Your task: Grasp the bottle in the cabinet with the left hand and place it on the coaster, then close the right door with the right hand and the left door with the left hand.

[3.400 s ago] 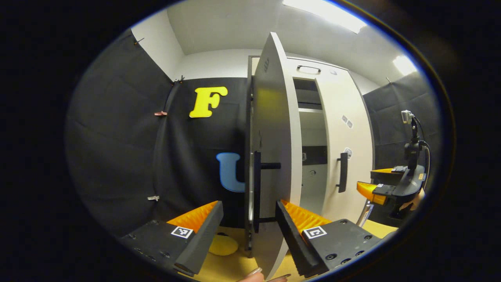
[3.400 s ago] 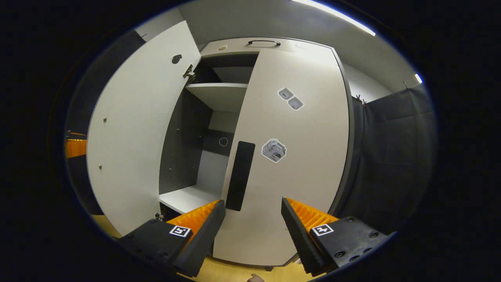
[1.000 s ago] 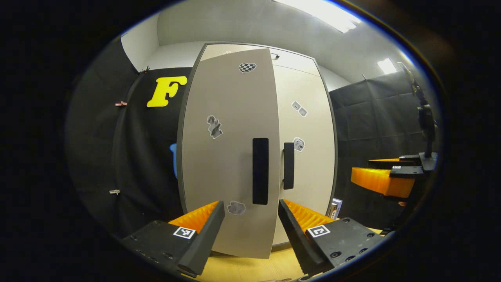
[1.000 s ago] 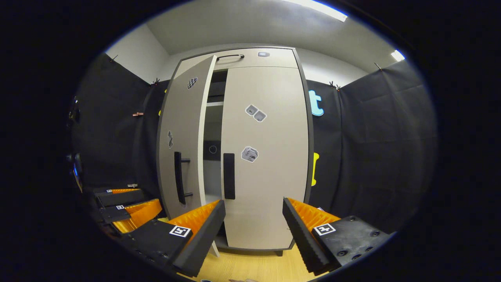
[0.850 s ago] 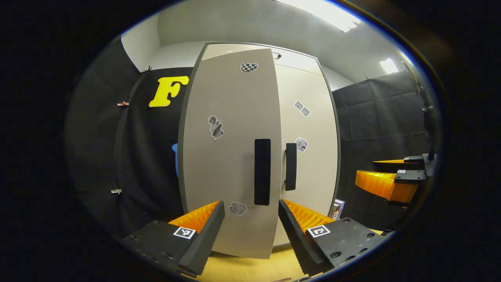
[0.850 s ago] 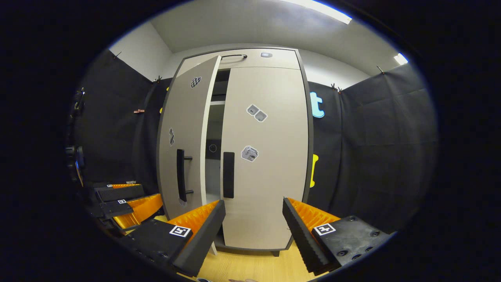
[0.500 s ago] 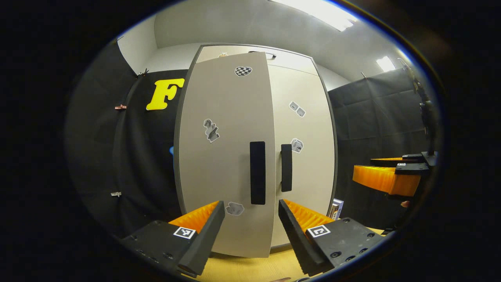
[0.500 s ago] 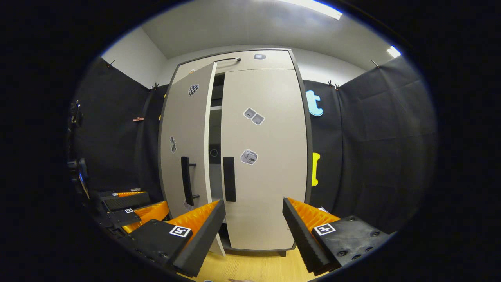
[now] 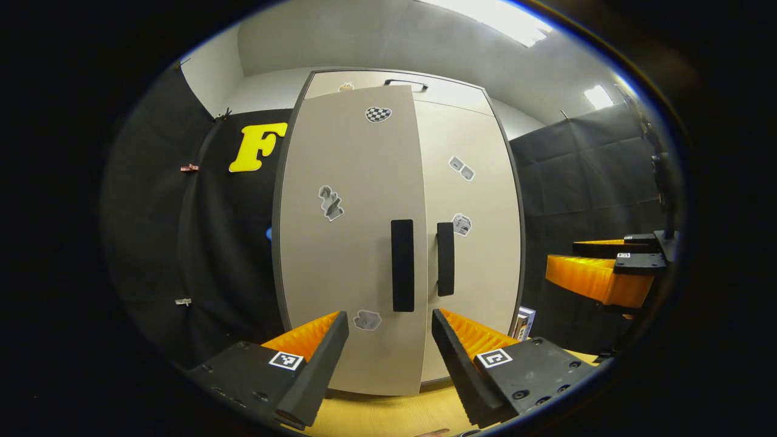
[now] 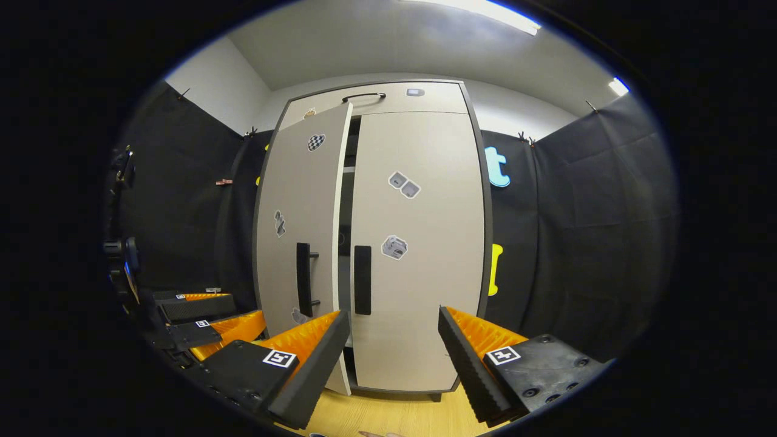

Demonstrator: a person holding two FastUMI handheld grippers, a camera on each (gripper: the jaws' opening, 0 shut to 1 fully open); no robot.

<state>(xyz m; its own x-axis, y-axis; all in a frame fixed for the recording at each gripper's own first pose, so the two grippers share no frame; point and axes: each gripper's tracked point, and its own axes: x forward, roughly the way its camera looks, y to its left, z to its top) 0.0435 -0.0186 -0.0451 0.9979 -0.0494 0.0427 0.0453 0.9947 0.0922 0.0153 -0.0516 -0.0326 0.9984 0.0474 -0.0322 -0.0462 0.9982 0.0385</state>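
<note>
The grey cabinet stands ahead in both views. Its right door point(image 10: 425, 243) lies flat and shut, black handle point(image 10: 362, 279) upright. The left door point(image 10: 297, 200) is slightly ajar, with a narrow dark gap point(image 10: 346, 237) between the two doors. In the left gripper view the left door point(image 9: 349, 243) faces me, its handle point(image 9: 402, 265) just above my open left gripper point(image 9: 388, 318), which touches nothing. My right gripper point(image 10: 393, 315) is open and empty, back from the right door. The right gripper point(image 9: 567, 262) hangs off to the right in the left gripper view.
Yellow wooden surface point(image 9: 376, 413) runs under the cabinet. A small box point(image 9: 523, 323) leans by the cabinet's right foot. Black cloth walls close in both sides. The left gripper point(image 10: 243, 311) sits low at the left of the right gripper view.
The left door has swung from wide open to nearly shut, and the gap keeps narrowing. The right gripper has drawn back from the right door. Both grippers stay open.
</note>
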